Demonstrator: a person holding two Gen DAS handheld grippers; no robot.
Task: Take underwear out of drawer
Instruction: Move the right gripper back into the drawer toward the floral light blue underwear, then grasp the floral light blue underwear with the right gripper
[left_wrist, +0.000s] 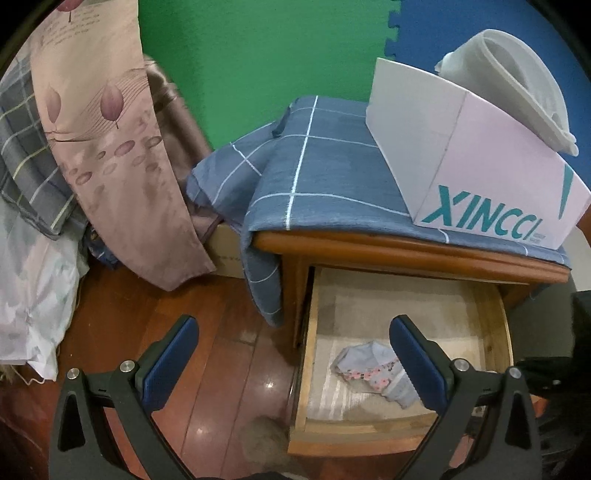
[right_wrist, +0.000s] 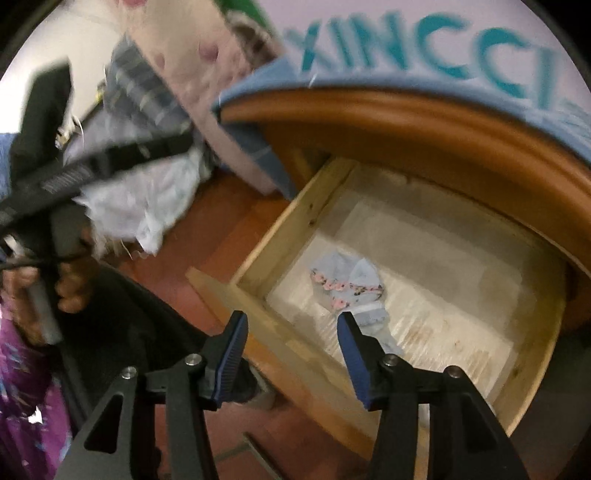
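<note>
With the drawer (right_wrist: 255, 254) pulled out, the underwear (right_wrist: 347, 288) is lying inside ungrasped as the right gripper (right_wrist: 291, 321), jaws apart, and the left gripper (left_wrist: 291, 332), spread wide, are hovering empty.

Open drawer (right_wrist: 255, 254), floral underwear (right_wrist: 347, 284) inside, right hand-held gripper (right_wrist: 291, 325) parted above

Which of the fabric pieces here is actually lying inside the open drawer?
The small pale-blue underwear with the pink floral band; it alone lies in the drawer, while the checked blue cloth drapes the cabinet top.
</note>
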